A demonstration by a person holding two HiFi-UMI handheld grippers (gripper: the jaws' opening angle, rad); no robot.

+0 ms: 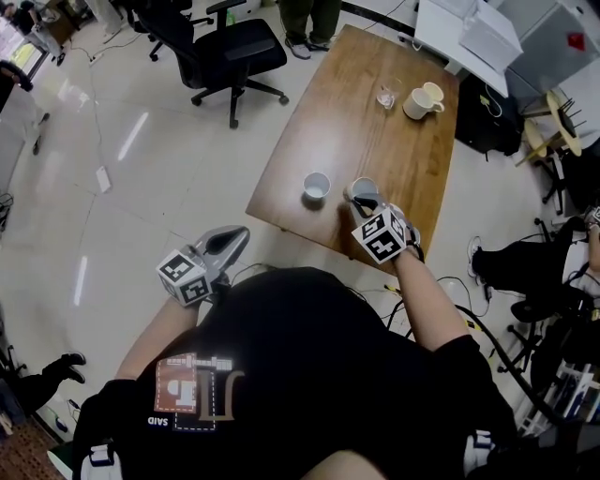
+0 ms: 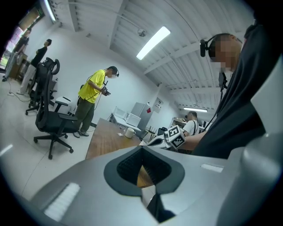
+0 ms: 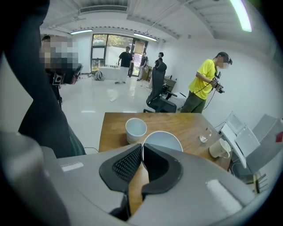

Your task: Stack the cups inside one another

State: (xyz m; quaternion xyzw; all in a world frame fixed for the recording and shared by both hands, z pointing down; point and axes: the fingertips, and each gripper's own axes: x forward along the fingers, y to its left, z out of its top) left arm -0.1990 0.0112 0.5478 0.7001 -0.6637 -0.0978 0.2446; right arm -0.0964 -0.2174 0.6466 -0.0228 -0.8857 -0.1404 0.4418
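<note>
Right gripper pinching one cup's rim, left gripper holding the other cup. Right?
Not quite. The left gripper holds nothing, shut short of the table; the other cup stands free, per the head view. The right gripper does pinch the first cup by its rim.

one wooden table. on it, two white cups: left cup and right cup; one handled mug, far right; one small clear object just left of the mug. two grippers: left gripper, right gripper. two black office chairs, far left: near chair, far chair.
</note>
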